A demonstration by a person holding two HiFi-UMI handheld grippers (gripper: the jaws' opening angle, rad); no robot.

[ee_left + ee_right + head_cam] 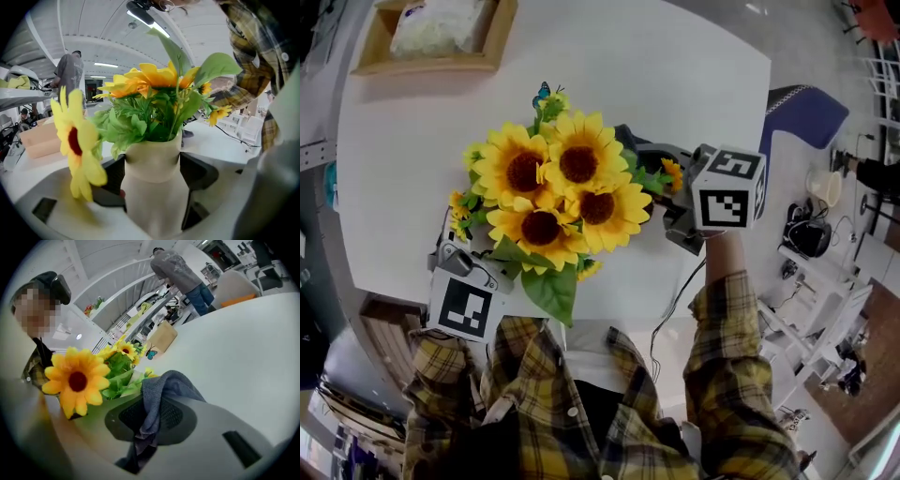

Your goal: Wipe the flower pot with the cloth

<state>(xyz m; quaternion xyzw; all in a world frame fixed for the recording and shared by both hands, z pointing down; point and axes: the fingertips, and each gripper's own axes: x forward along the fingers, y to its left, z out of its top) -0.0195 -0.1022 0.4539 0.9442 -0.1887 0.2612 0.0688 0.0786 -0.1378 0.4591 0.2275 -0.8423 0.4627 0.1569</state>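
Note:
A cream flower pot (152,192) full of artificial sunflowers (553,192) stands on the round white table (675,66). My left gripper (154,171) is shut on the pot's neck, with a black pad (111,174) pressed against each side. In the head view the blooms hide the pot, and only the left gripper's body (464,272) shows at their lower left. My right gripper (145,427) is shut on a blue-grey cloth (164,392), which bunches up over its pad. This gripper (664,192) sits at the right side of the flowers, the cloth (630,141) against the leaves.
A wooden tray (492,47) with white stuffing lies at the table's far left. A blue chair (806,108) stands off the right edge. A cable (675,300) hangs at the near edge. A person (180,273) stands far beyond the table.

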